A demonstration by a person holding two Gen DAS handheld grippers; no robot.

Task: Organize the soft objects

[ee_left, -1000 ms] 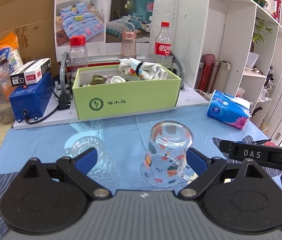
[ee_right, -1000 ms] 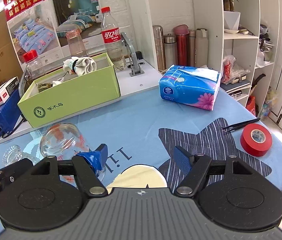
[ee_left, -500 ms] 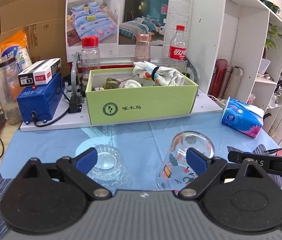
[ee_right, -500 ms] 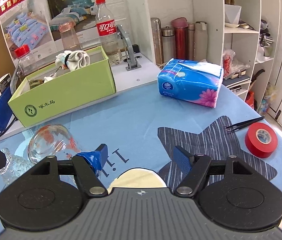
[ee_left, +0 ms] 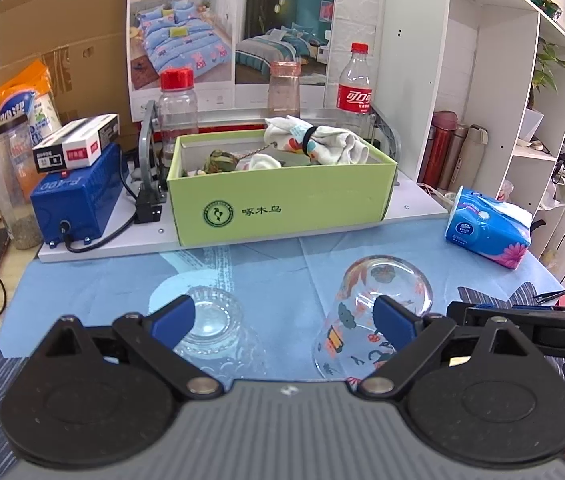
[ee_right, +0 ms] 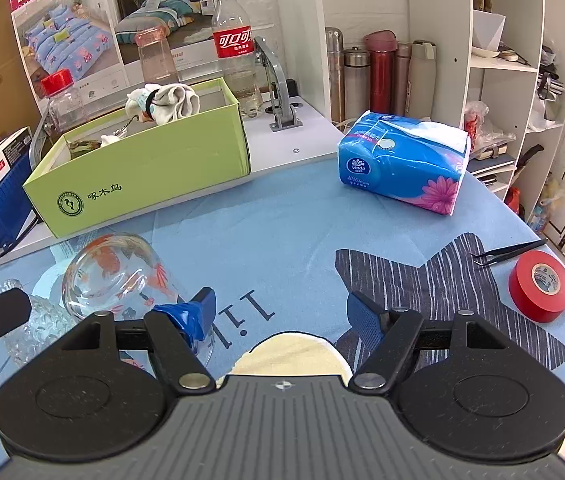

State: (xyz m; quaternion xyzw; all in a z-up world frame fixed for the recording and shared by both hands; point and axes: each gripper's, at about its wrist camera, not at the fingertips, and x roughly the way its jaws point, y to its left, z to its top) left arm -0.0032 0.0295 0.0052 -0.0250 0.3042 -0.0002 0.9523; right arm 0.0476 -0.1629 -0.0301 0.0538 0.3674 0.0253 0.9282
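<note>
Blue cloth covers the table, and both claws hover over it with their jaws spread wide and nothing between them. The left gripper points toward the green cardboard box; below its blue fingertips stand an upturned textured glass and, to the right, a printed glass tumbler, also upside down and tilted. The right gripper hangs over a pale yellow cloth lying on the table just under its body, with the tumbler beside its left finger. The soft things sit in the box: a white sock bundle bound with a dark band rests on the back rim, and a small greenish item lies inside. A blue tissue pack, red tape roll and black tweezers lie to the right.
</note>
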